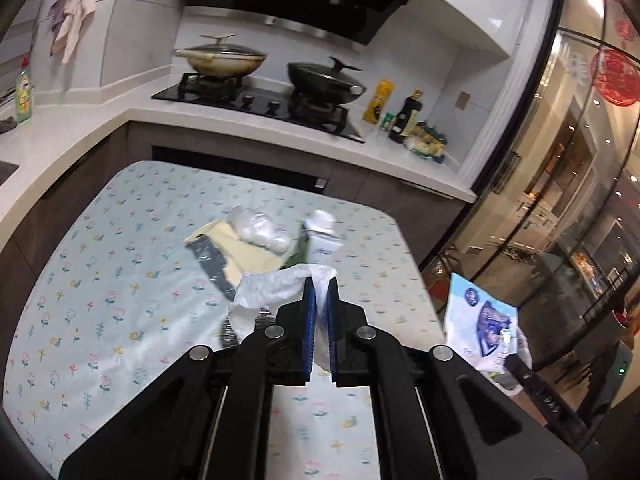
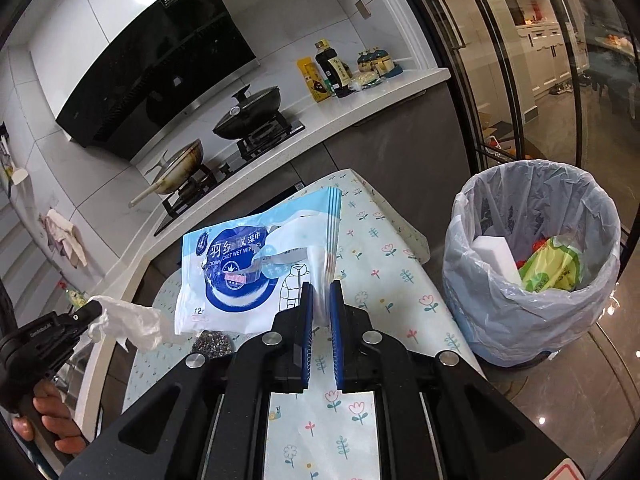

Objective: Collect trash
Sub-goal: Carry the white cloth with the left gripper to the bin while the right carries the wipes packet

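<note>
Your left gripper (image 1: 321, 292) fingers pinch a limp white tissue (image 1: 272, 292). Your right gripper (image 2: 321, 300) fingers grip the light, floppy wet-wipes packet (image 2: 240, 276) by its edge; the lined trash bin (image 2: 532, 264) stands to their right.

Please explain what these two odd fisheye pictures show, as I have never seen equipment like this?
No robot here: a person holds a hand-operated black two-finger gripper in each hand, each with a camera looking along its fingers. The left gripper is shut on a crumpled white tissue; its view shows the floral-cloth table with more trash: a crumpled clear plastic bag and a cream card. The right gripper is shut on a blue-and-white wet-wipes packet, beside the lined round waste bin, already partly filled.
</note>
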`<state>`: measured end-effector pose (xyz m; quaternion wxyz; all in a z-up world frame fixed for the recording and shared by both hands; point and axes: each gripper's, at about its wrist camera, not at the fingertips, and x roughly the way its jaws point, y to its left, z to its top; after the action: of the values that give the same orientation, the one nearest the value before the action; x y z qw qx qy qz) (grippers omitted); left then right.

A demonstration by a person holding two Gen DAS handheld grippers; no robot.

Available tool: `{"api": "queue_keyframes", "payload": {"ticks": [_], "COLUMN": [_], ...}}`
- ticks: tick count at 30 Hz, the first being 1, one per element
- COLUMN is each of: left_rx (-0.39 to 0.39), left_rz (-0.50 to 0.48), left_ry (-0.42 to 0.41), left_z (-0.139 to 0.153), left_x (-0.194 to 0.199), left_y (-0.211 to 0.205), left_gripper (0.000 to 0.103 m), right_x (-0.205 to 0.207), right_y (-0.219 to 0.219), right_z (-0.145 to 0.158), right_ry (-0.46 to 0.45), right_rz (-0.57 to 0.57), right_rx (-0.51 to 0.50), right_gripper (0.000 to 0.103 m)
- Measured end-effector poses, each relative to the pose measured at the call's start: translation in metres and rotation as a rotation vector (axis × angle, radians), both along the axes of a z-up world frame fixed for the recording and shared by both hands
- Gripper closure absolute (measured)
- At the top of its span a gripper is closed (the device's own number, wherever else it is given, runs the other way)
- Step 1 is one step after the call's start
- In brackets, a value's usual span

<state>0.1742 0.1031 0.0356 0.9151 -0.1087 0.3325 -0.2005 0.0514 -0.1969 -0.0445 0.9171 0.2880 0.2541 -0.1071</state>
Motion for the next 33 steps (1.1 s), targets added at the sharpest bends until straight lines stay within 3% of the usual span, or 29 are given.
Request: {"api": "queue_keyframes", "payload": {"ticks": [16, 33], "left_rx": [0.039, 0.118], "left_rz": [-0.267, -0.504], "left_ry": [-0.048, 0.037], "left_z": [0.02, -0.025], "left_x": [-0.049, -0.061], "left_y": [-0.15, -0.306], "left_gripper": [0.098, 0.098], "right_x": [-0.068, -0.078], "right_y": [-0.084, -0.163], "right_z": [0.003, -0.009], "right_ry": [-0.019, 0.127], "right_rz": [-0.16, -0.288], "right_rx": [0.019, -0.109], "right_gripper": [0.095, 0.095]}}
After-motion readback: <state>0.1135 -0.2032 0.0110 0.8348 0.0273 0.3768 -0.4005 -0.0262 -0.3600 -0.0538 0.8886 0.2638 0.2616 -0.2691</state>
